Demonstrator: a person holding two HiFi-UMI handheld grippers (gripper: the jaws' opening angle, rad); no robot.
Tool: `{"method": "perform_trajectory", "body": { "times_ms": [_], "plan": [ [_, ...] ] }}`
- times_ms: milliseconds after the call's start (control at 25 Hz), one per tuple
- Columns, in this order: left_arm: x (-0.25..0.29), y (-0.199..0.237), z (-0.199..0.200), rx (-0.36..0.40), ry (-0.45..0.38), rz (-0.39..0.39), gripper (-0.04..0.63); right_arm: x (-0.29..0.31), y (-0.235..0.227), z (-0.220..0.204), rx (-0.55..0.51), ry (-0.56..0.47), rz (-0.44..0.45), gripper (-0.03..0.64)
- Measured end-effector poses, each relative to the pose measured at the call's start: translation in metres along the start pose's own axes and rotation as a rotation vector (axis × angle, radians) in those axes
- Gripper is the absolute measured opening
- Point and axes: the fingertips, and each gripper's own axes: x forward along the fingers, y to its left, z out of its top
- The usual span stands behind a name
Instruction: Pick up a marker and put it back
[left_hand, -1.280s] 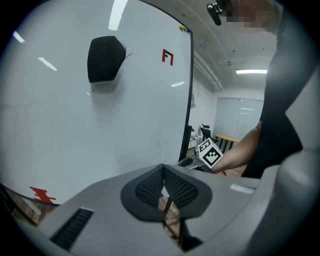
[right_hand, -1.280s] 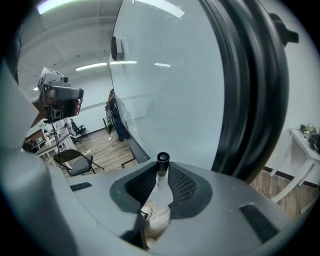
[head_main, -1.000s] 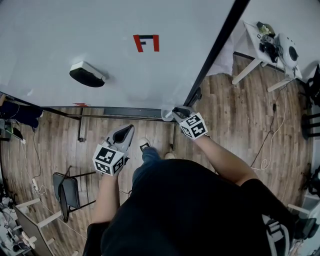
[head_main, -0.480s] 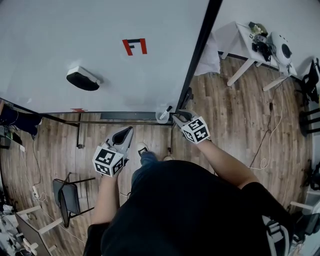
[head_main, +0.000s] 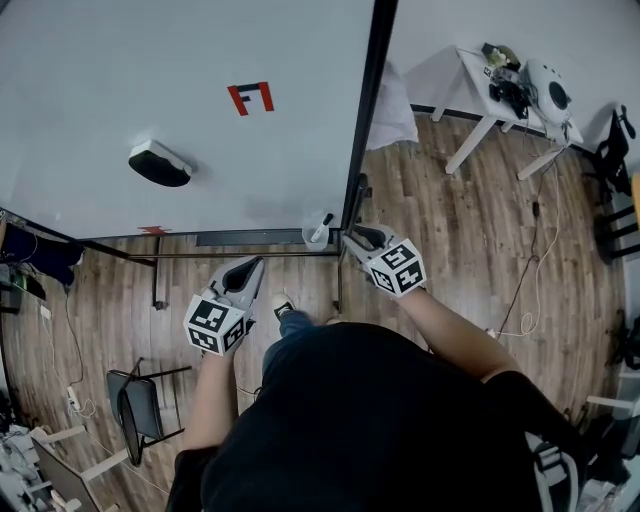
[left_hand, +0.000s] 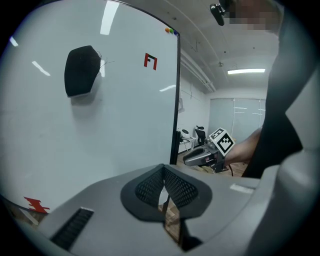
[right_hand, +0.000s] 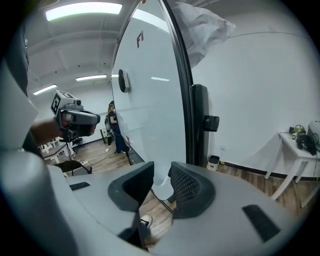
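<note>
My left gripper hangs nearest me, its jaws pressed together on nothing. My right gripper has jaws that have just been opening; they stand wide, with nothing between them. Just beyond them, the marker stands in the white cup at the foot of the whiteboard. I judge the put-back done. Next I should draw clear without knocking the cup.

Whiteboard upper left in the head view. Eraser on its face, left of centre. Cup at the board's lower right corner, marker in it (tilted). Desk well off right. Chair lower left on the floor.
</note>
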Motion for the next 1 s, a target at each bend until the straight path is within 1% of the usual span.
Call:
{"method": "perform_trajectory", "body": {
  "times_ms": [400,600,1000],
  "plan": [
    [0.003,-0.015,0.007,0.028,-0.003,-0.024,0.011,-0.035,-0.005,0.004,0.015,-0.026,-0.03,0.089],
    [0.005,-0.021,0.006,0.039,0.005,-0.037,0.011,-0.047,-0.006,0.002,0.015,-0.029,-0.036,0.07],
    [0.006,-0.033,0.005,0.038,0.0,-0.044,0.011,-0.067,-0.01,0.002,0.024,-0.042,-0.055,0.037]
  ]
}}
